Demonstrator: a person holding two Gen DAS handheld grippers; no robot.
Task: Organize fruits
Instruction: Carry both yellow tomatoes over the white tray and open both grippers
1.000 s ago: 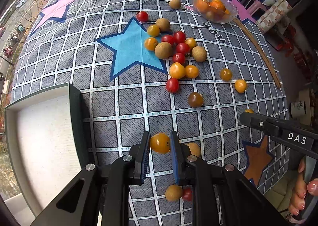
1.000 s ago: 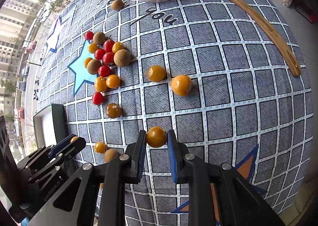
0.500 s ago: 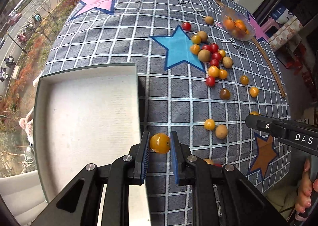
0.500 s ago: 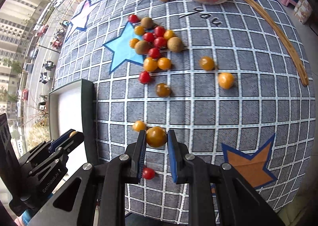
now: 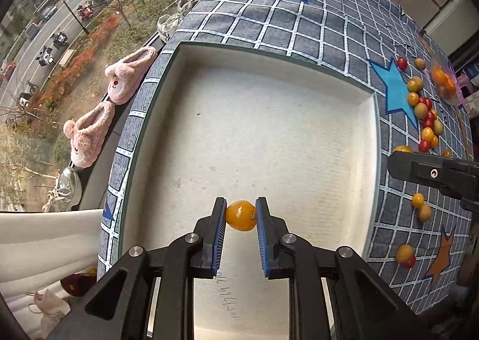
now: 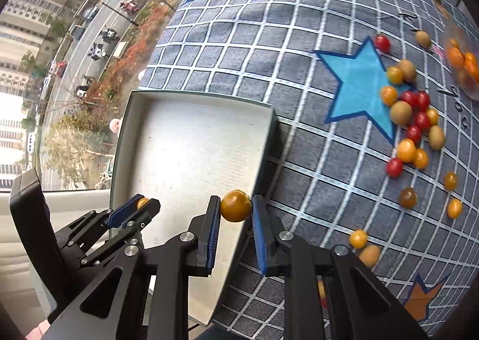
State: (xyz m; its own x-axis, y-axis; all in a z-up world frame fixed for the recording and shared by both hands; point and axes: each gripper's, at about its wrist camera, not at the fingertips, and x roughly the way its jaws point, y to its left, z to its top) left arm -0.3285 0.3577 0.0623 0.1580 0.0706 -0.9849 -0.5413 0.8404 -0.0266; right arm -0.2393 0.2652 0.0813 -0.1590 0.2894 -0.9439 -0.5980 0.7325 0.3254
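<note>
Carrying one yellow tomato (image 5: 241,216) per gripper, jaws clamped, we hovered over the tray (image 5: 372,142) by the table's edge, ready to drop them.

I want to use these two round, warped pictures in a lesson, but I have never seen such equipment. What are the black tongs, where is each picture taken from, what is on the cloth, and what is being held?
A person holds a hand tool in each hand; no robot is there. Each tool carries a wide-angle camera that looks along its jaws. One picture comes from the left gripper, the other from the right gripper, which also sees the left one beside it. Each is shut on a small yellow tomato: the left tomato hangs over a white tray, the right tomato over the tray's edge. The tray sits on a grey checked cloth with stars. Loose fruit, red, yellow and brown, lies scattered on it.
</note>
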